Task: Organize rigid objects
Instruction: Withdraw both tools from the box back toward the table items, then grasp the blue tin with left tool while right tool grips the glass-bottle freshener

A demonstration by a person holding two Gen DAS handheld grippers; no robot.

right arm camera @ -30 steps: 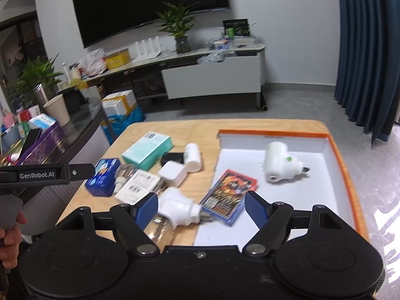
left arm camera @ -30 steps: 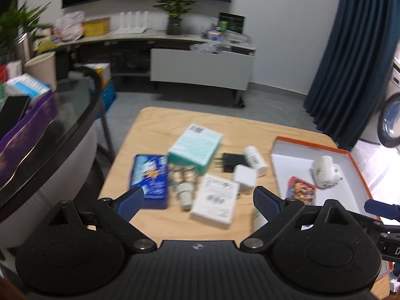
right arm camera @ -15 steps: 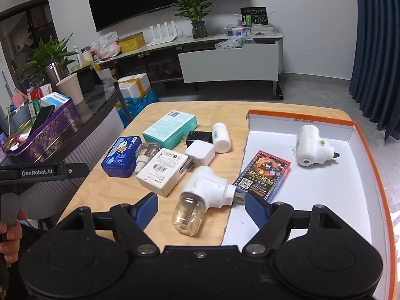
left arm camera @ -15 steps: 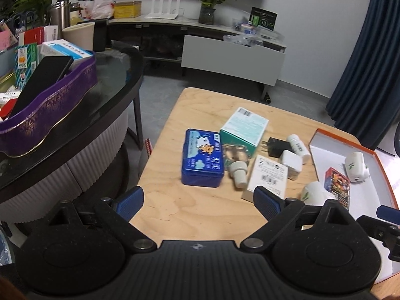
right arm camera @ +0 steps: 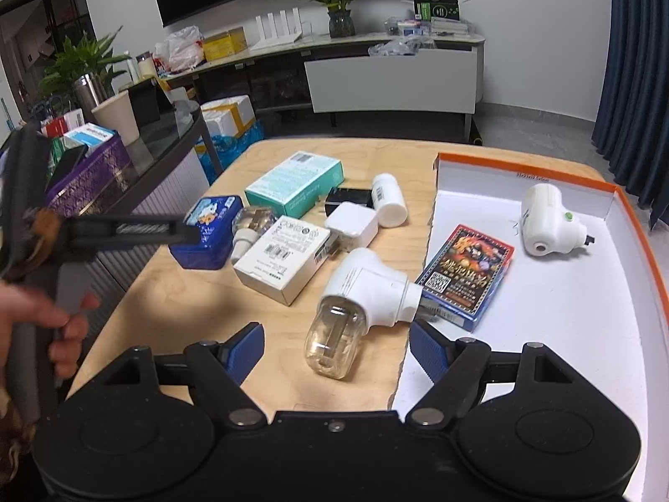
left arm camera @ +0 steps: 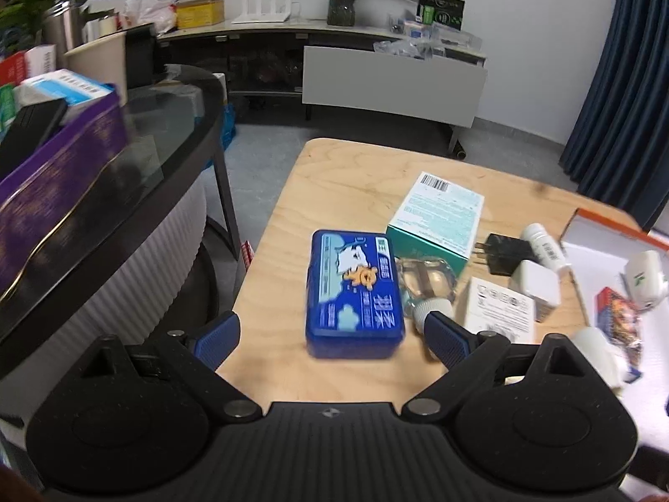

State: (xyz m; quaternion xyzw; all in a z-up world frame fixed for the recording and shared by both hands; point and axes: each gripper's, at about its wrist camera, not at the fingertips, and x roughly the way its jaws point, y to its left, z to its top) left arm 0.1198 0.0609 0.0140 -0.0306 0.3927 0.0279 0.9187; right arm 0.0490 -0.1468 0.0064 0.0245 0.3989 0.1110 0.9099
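Left gripper [left arm camera: 332, 336]: fingers spread wide, nothing btwn them, hovering above the wooden table [left arm camera: 334, 175] w/ the blue tin [left arm camera: 354, 293] just ahead of the gap, a bit right of centre. The tin looks rigid and flat-lidded w/ a glossy printed top, so probably slick; I'd take it across the short width on the side walls, not top/bottom. Weight unknown, likely light-ish.

Right gripper [right arm camera: 336, 351]: also spread, empty. Straight ahead of its gap lies the plug-in vaporizer [right arm camera: 363, 297], on its side, clear bottle end toward the claw, white body pointing away-right, its back end touching or just beside the card pack [right arm camera: 466, 272]. The bottle looks like glass or thin plastic, so fragile and round and apt to roll; better to pinch the white body, which is stiffer w/ flatter sides.

The card pack sits ahead-right, inside the white orange-rimmed tray [right arm camera: 635, 217]. Further right-ahead in the tray is a second white vaporizer [right arm camera: 545, 219].

Ahead-left of the right claw: white carton [right arm camera: 282, 261], then a small white charger cube [right arm camera: 351, 224], black adapter [right arm camera: 347, 197], white pill bottle [right arm camera: 389, 200], teal box [right arm camera: 294, 182]. Cartons are prob. light cardboard and will crush if squeezed hard; the pill bottle is round and will roll.

Far left in the right view, the other gripper's arm reaches over the tin.
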